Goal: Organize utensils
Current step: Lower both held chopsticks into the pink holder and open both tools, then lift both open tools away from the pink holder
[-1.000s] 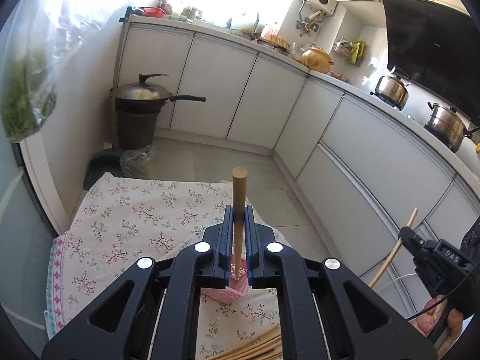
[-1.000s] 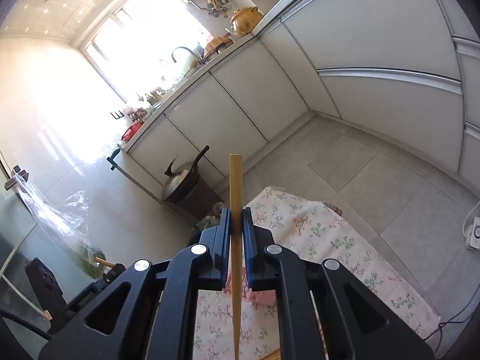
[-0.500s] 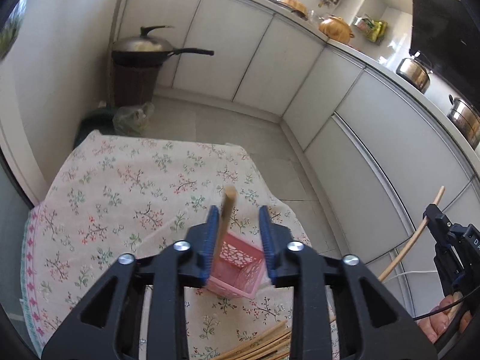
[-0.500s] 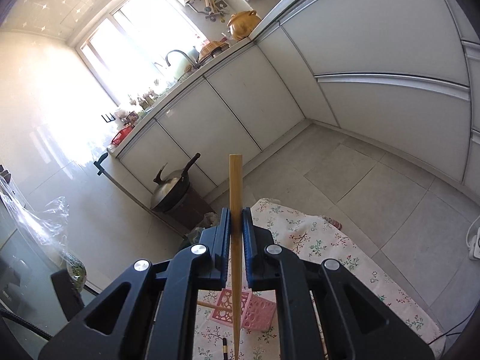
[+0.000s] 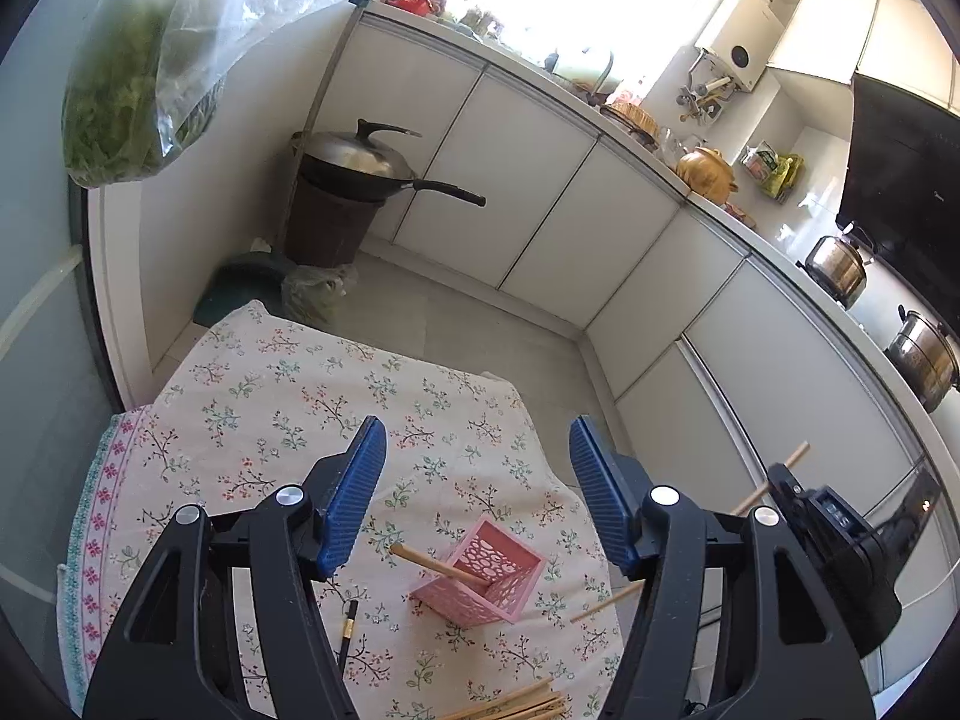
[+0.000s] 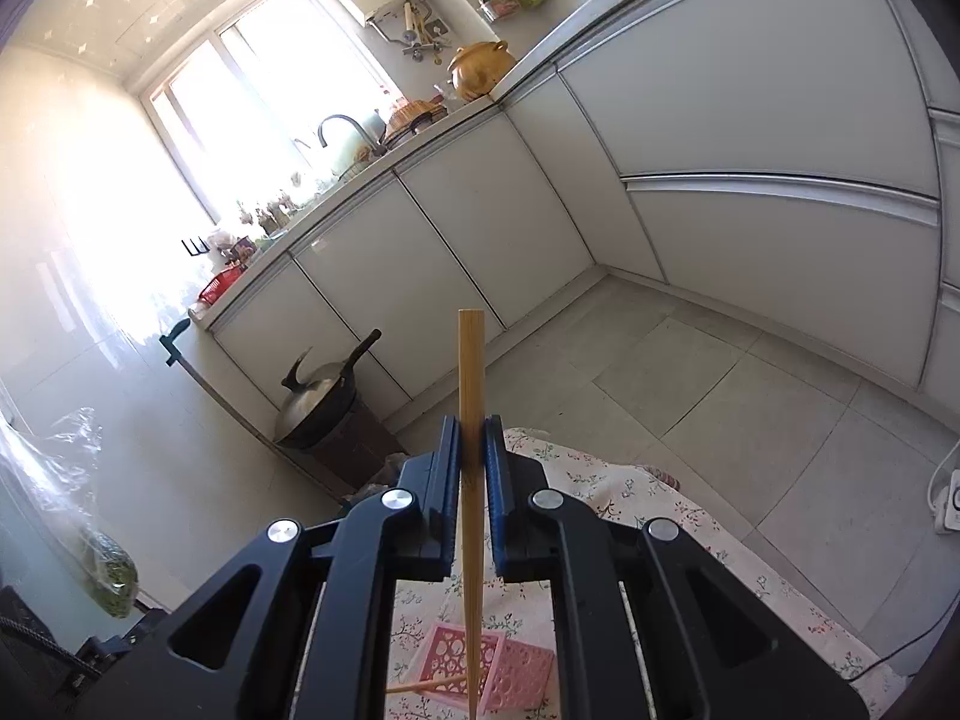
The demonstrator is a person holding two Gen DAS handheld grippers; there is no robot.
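A pink perforated holder (image 5: 480, 579) stands on the floral tablecloth (image 5: 270, 408) and shows in the right wrist view (image 6: 501, 669) too. One wooden chopstick (image 5: 435, 566) leans inside it. My left gripper (image 5: 474, 456) is open and empty, above and behind the holder. My right gripper (image 6: 473, 444) is shut on a wooden chopstick (image 6: 471, 480), held upright above the holder; it shows at the right edge of the left wrist view (image 5: 774, 480). A bundle of wooden chopsticks (image 5: 516, 705) and a dark chopstick (image 5: 347, 630) lie on the cloth.
White kitchen cabinets (image 5: 540, 180) run along the far side and right. A wok on a dark bin (image 5: 354, 180) stands in the corner. A bag of greens (image 5: 138, 72) hangs at the left. Tiled floor (image 6: 690, 372) lies beyond the table.
My left gripper opened and let go of its chopstick, which now leans in the pink holder. The left gripper then lifted back. The right gripper moved over the holder with its chopstick.
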